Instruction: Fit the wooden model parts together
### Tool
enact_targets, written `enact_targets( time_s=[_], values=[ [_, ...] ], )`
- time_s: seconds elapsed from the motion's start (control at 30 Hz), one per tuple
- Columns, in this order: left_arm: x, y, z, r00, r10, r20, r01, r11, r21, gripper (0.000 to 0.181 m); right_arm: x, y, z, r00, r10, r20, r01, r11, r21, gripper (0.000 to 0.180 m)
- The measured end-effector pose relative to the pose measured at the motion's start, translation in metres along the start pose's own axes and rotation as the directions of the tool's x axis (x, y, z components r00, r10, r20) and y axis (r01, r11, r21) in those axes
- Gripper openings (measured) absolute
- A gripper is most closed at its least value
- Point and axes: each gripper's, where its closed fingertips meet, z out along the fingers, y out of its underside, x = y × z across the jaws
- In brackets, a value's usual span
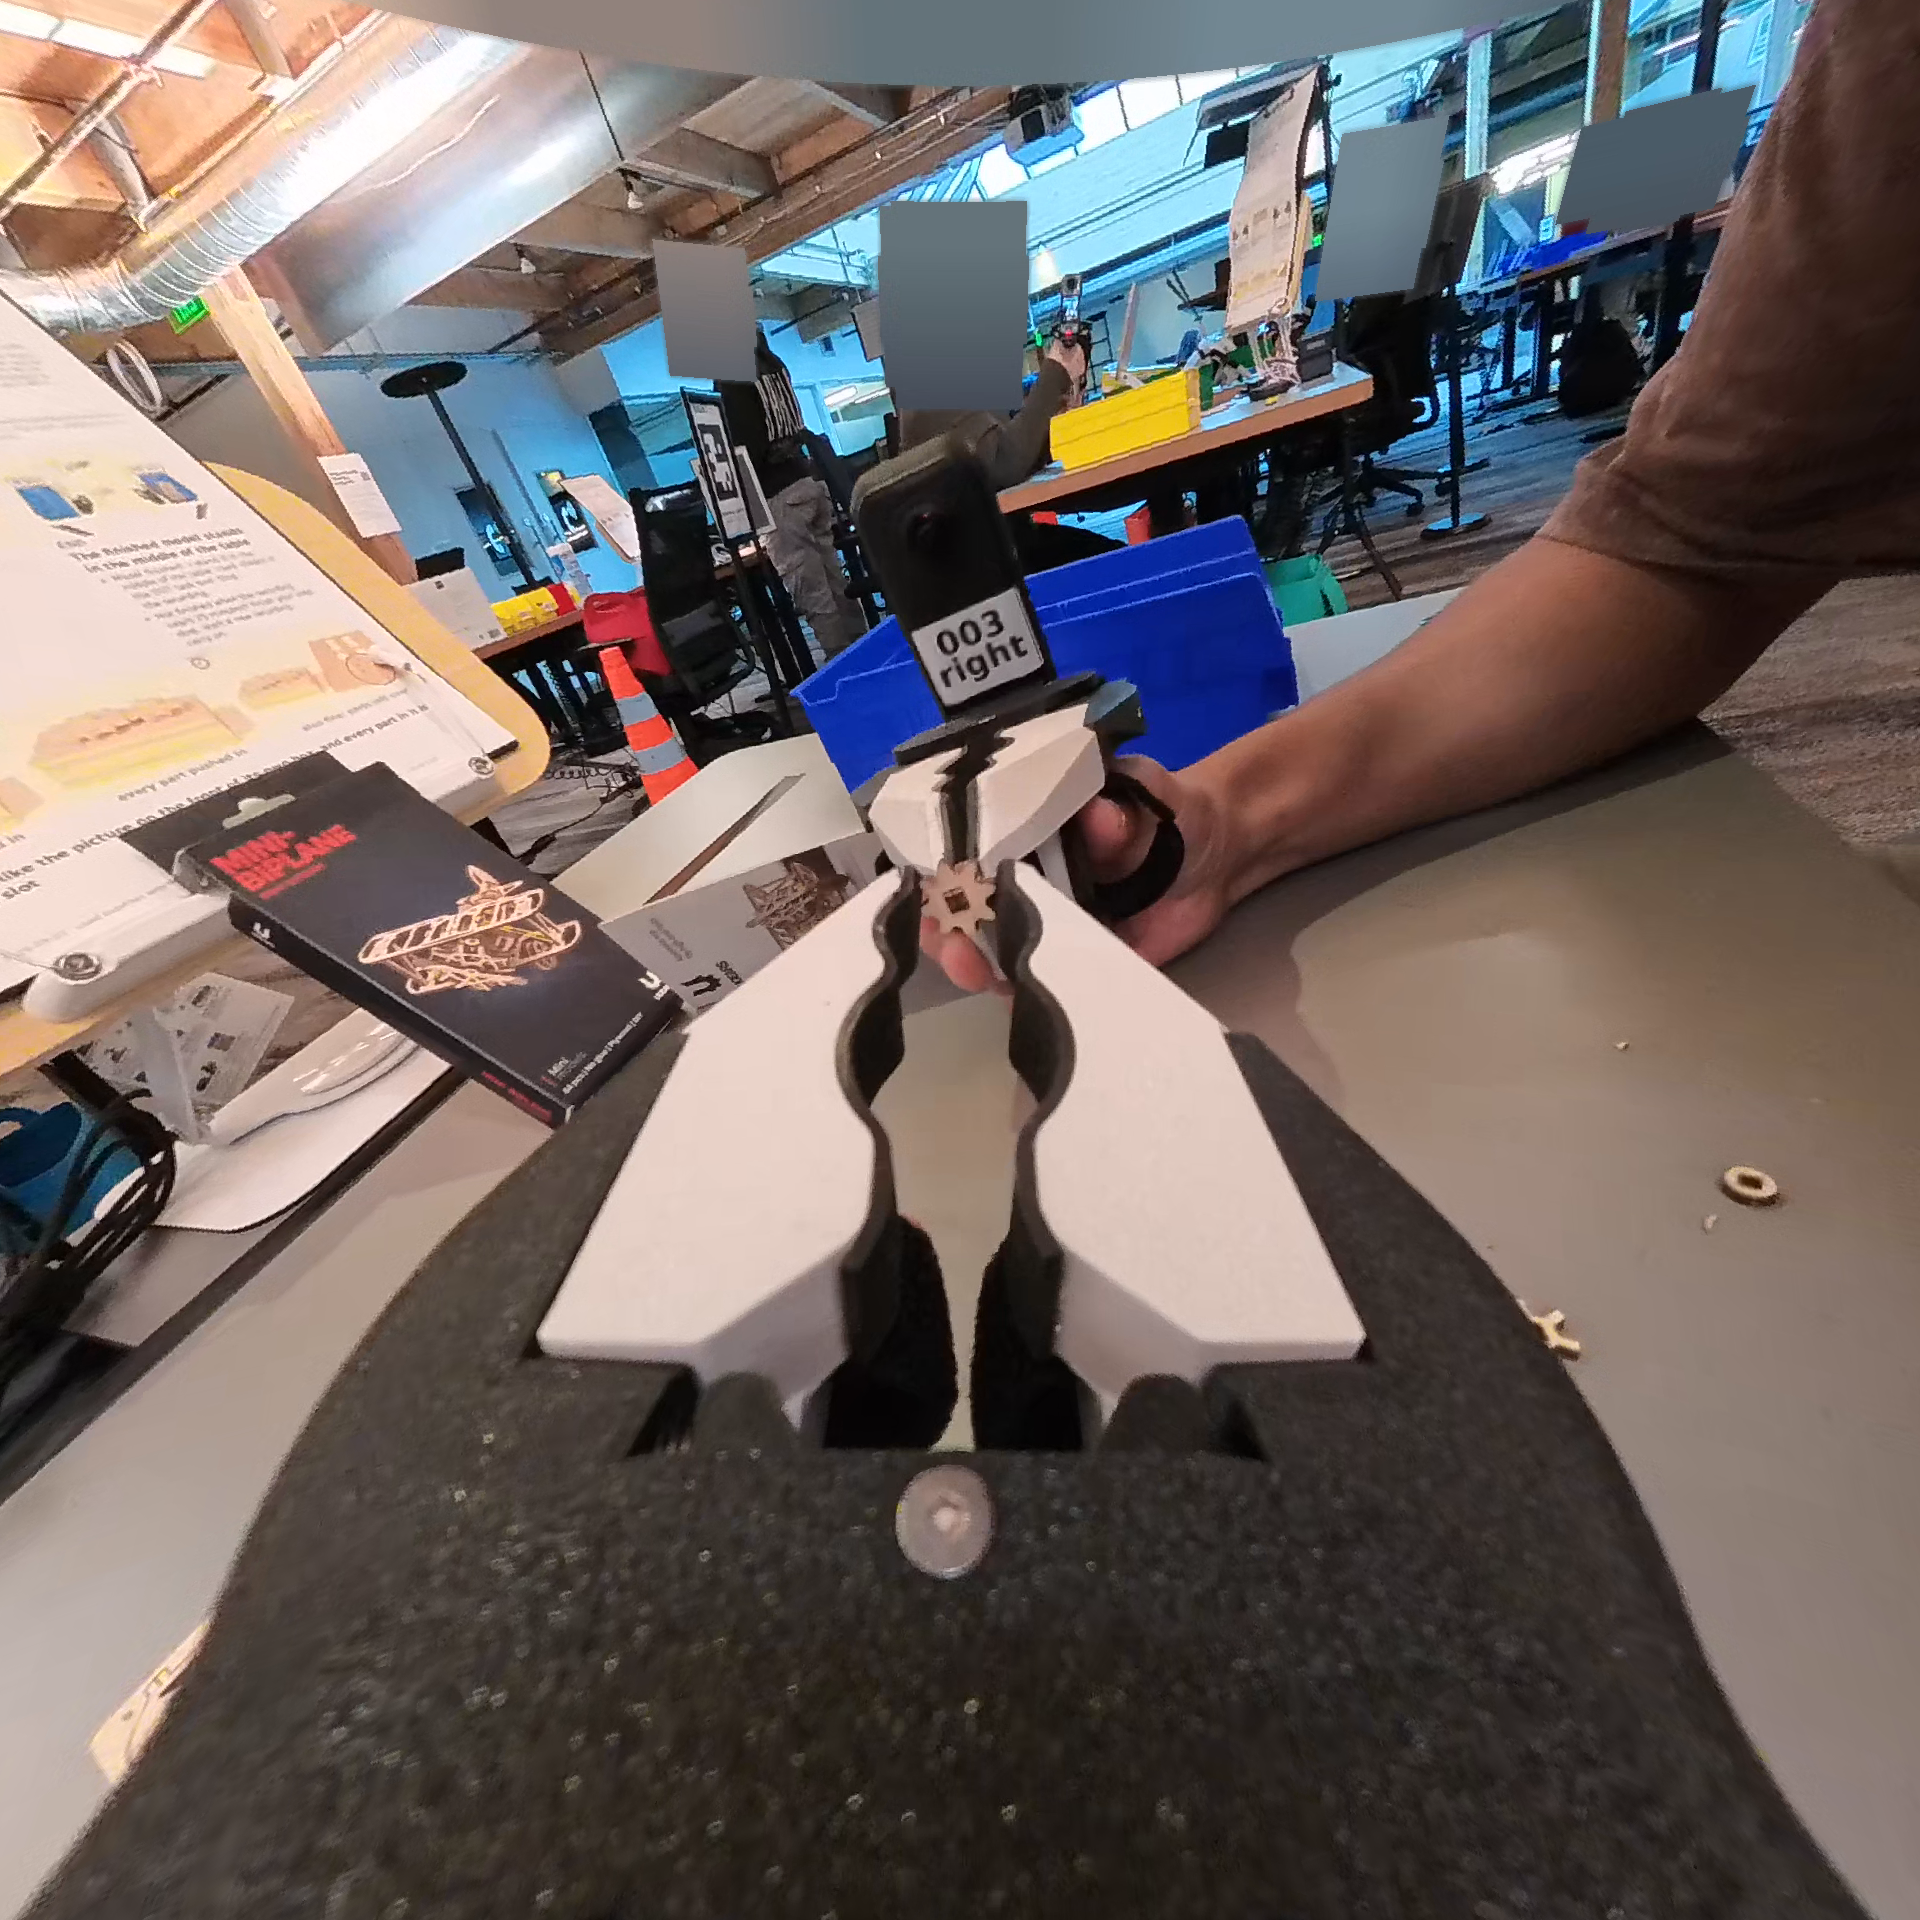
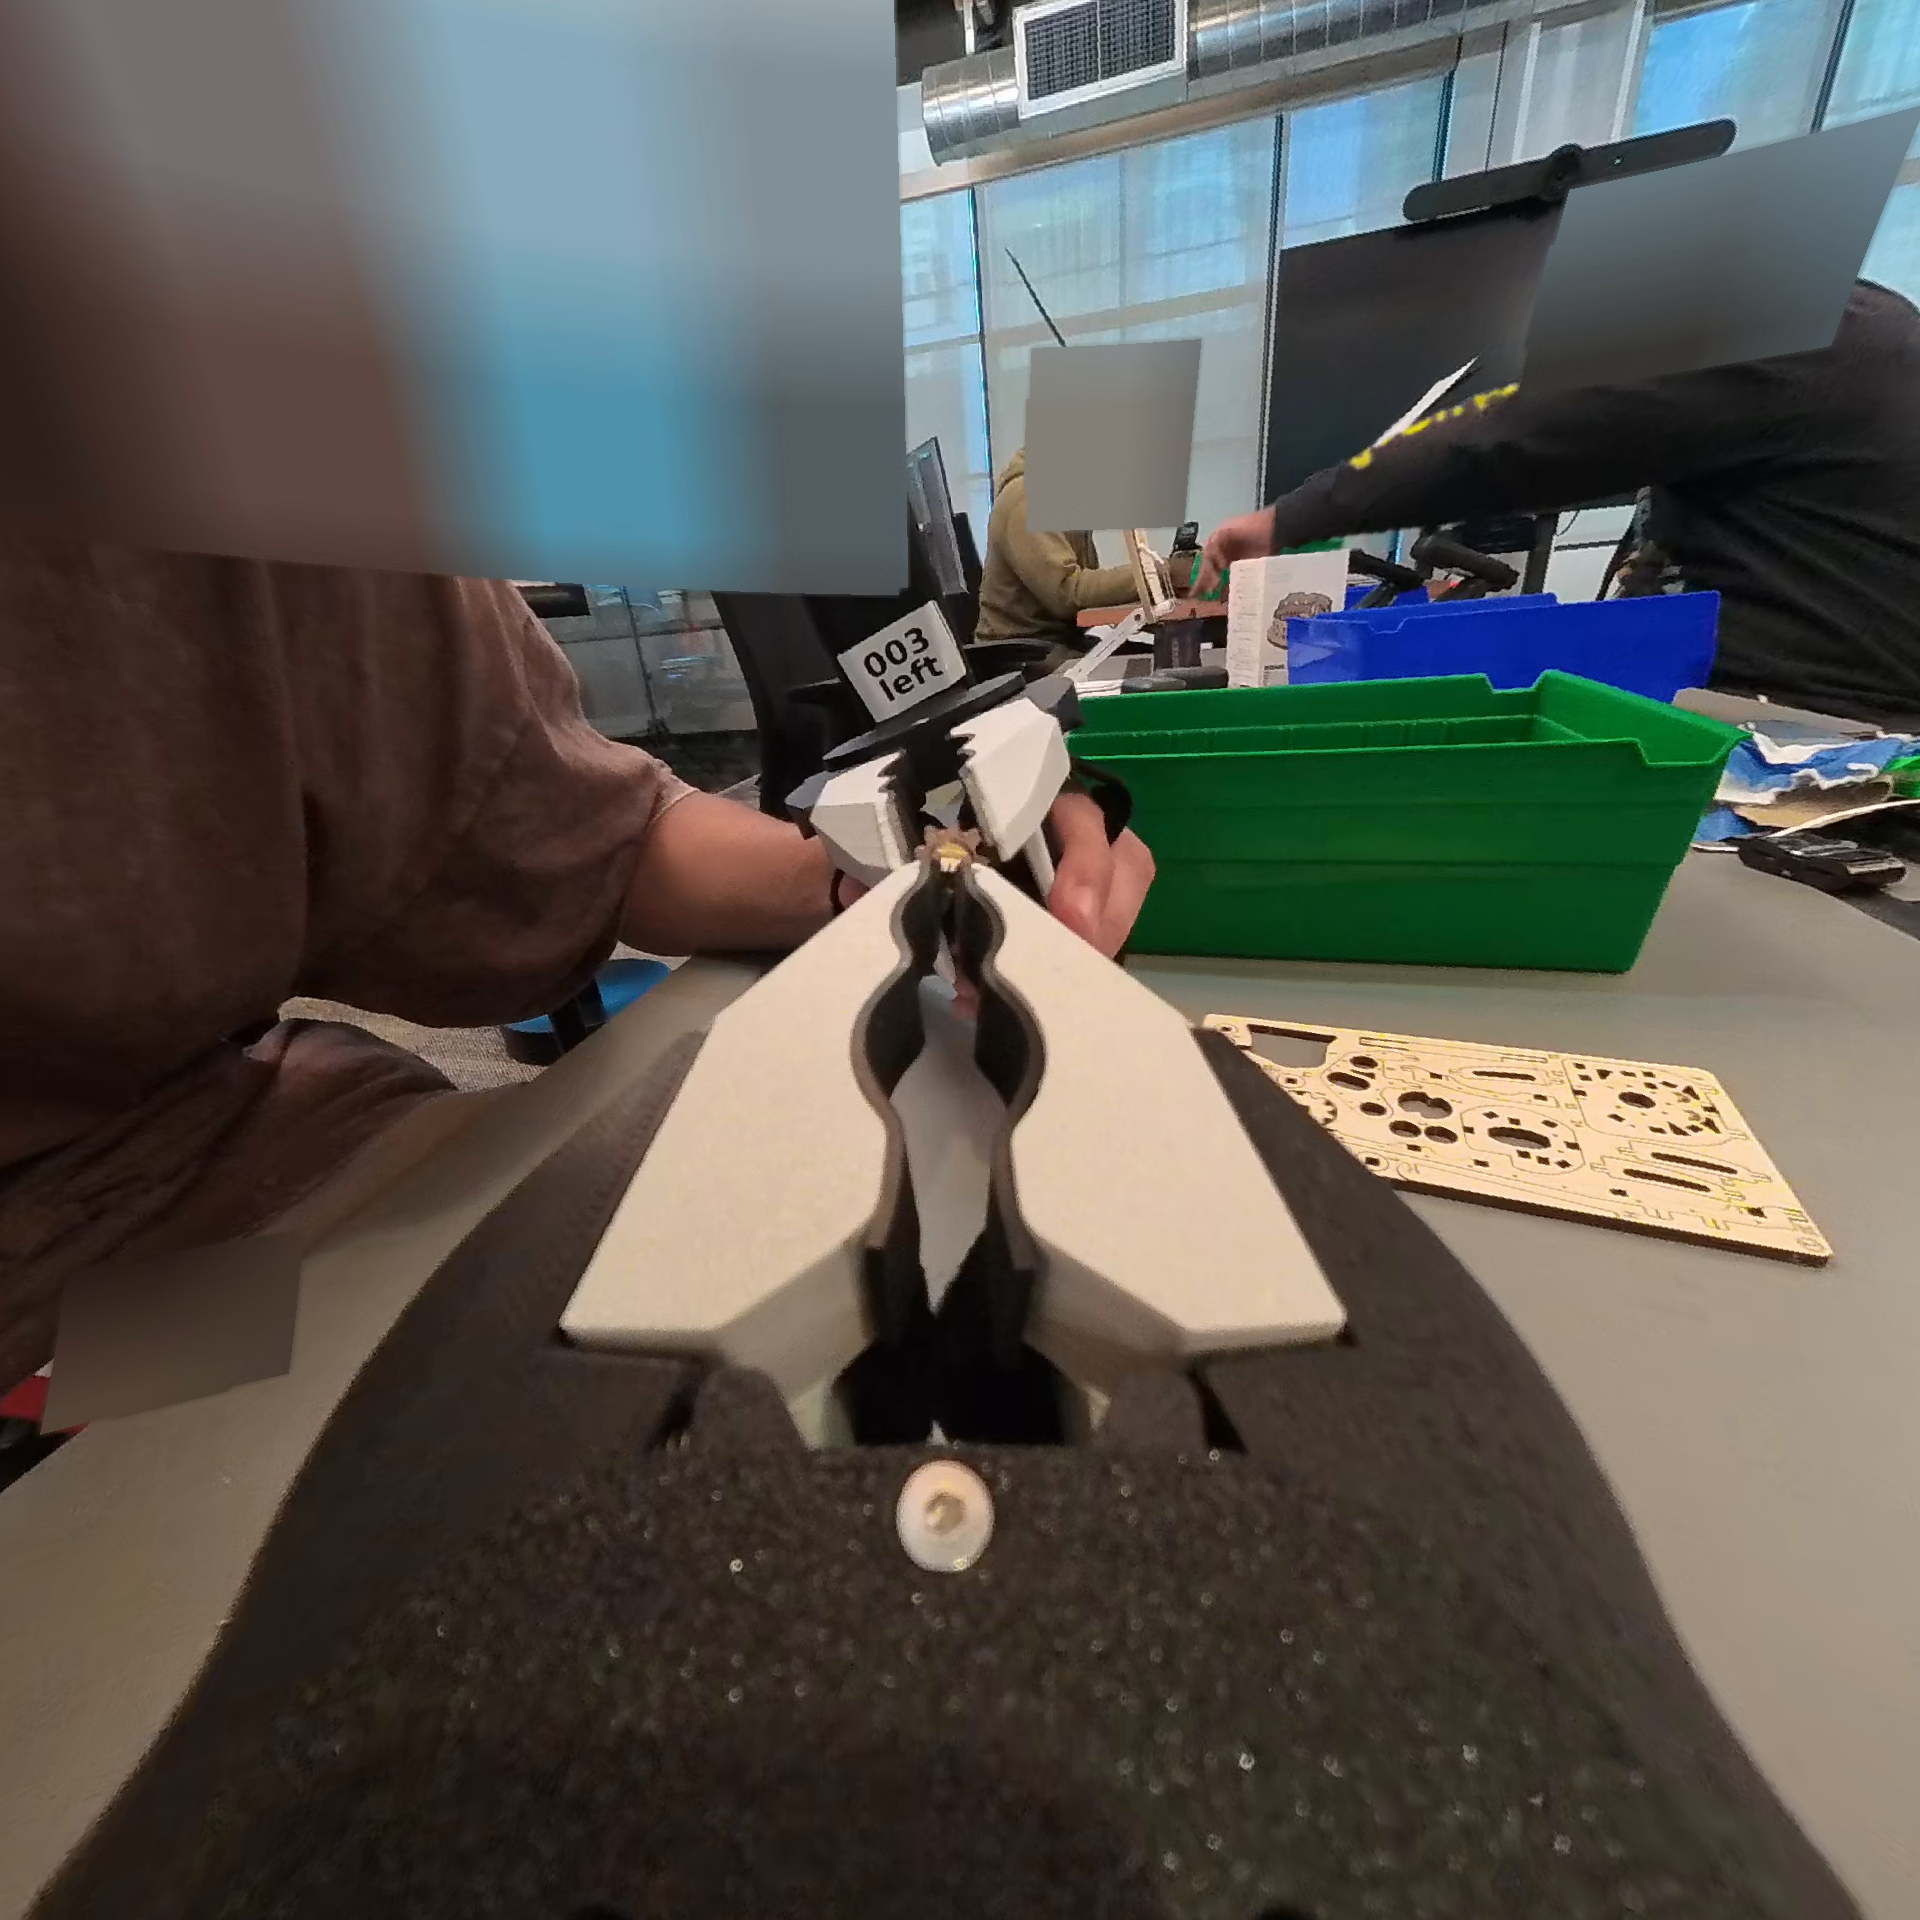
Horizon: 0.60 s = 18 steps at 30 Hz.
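The gear (image 1: 957, 902) is pale wood. The bins (image 2: 1392, 821) are shiny plastic. The bench (image 1: 1558, 1039) is smooth, dull grey.

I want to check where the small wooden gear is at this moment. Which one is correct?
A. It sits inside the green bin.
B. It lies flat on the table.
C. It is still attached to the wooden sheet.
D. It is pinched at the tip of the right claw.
D: the small wooden gear is gripped at the tip of the right claw, held up facing the left claw, clear of the table.
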Motion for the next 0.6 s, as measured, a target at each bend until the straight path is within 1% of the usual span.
enact_targets(
  time_s=[0.37, 0.6],
  values=[
    [0.0000, 0.0005, 0.0009, 1.000, -0.031, 0.001, 0.031, 0.999, 0.011, 0.012, 0.0005, 0.0014, -0.0002, 1.000, -0.012, -0.008, 0.012, 1.000, -0.006, 0.001],
    [0.0002, 0.0003, 0.0007, 1.000, -0.021, 0.006, 0.021, 1.000, 0.015, 0.011, -0.0004, 0.0015, 0.0003, 1.000, -0.011, -0.007, 0.011, 1.000, -0.006, 0.001]
  ],
)
